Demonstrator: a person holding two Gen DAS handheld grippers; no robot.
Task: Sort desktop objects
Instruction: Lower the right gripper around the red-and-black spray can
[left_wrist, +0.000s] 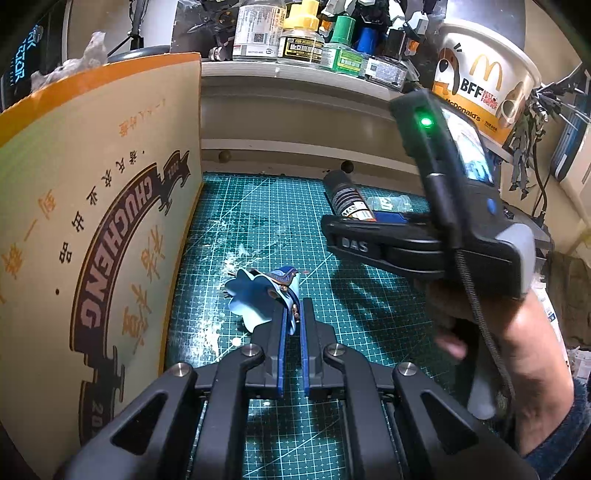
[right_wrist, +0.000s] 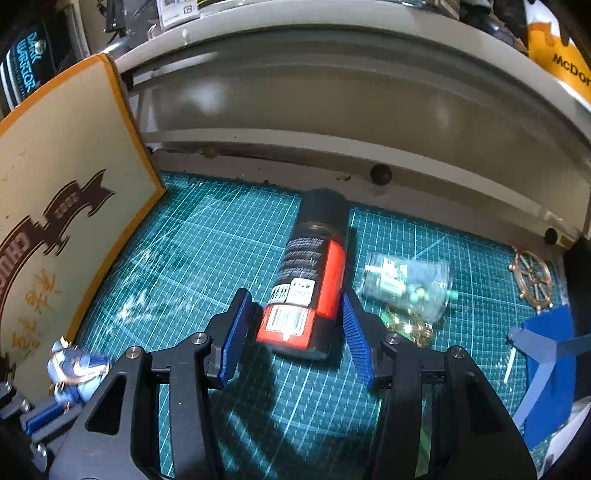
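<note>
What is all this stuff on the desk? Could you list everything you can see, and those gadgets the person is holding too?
Cutting mat: one, teal with grid, covers the desk.
Spray can: one, black and red, lying on the mat between the right gripper's pads.
Clear bag of small parts: one, beside the can.
Ship's wheel: one, coppery, on the mat's far right.
Blue figure: one, held at the left gripper's tips.
Box: one, cream and orange, left.
Bottles: several, on the shelf.
McDonald's cup: one, white and yellow, on the shelf.
Left gripper: shut on the figure.
Right gripper: open, pads astride the can.
Hand: one, holding the right gripper.
</note>
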